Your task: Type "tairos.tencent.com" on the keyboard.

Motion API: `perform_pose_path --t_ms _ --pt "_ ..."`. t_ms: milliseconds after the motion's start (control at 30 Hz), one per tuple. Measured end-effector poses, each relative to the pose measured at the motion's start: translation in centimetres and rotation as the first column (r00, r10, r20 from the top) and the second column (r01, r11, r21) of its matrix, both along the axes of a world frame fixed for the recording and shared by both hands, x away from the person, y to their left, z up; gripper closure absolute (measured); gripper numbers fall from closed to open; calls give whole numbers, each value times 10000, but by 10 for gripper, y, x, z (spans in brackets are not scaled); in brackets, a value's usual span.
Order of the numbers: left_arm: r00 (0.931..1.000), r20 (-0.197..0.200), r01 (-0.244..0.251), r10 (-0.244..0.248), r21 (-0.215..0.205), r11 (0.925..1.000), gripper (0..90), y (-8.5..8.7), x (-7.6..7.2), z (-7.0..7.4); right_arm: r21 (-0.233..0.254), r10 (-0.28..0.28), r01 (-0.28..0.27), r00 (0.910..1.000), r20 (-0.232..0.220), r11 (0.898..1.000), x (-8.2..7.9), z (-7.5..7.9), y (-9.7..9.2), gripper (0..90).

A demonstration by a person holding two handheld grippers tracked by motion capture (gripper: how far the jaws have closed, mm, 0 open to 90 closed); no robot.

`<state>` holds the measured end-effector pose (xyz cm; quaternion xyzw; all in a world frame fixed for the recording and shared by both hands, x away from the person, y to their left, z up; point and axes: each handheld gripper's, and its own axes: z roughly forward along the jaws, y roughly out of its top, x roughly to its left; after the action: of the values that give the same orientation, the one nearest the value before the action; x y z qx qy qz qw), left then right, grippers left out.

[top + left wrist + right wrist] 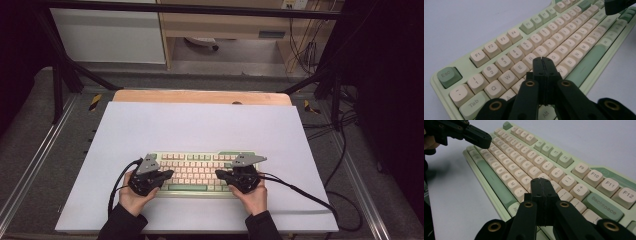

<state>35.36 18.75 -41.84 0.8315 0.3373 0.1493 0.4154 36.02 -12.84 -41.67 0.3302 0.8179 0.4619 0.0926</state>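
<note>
Crosswise, keyboard (197,172) long axis left-right; left gripper (170,173), right gripper (218,173) closed, empty.

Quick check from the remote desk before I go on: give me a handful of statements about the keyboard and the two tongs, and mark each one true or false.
1. The keyboard lies on a white sheet. True.
2. The left tongs stand wide open. False: their jaws are pressed together with nothing between them.
3. The right tongs are shut, over the keys at the Backspace end. True.
4. The Esc key is cream like the letter keys. False: it is green.
5. Each of the tongs is over one end of the keyboard. True.
6. The space bar has been pulled off. False: it sits in place in the bottom row.
</note>
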Motion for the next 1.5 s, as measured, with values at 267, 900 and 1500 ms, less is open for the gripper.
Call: perform_pose_path --t_ms 267,900,1500 --pt "9996 -90 -271 271 7 9996 900 0 10 -2 2 33 -33 10000 15 10000 0 -1 0 900" --pt "9974 -262 -661 668 238 9975 900 -6 27 -9 18 26 -26 10000 40 10000 0 1 0 900" --pt "9986 -145 -514 518 265 9983 900 -6 24 -8 25 35 -35 10000 43 10000 0 1 0 900"
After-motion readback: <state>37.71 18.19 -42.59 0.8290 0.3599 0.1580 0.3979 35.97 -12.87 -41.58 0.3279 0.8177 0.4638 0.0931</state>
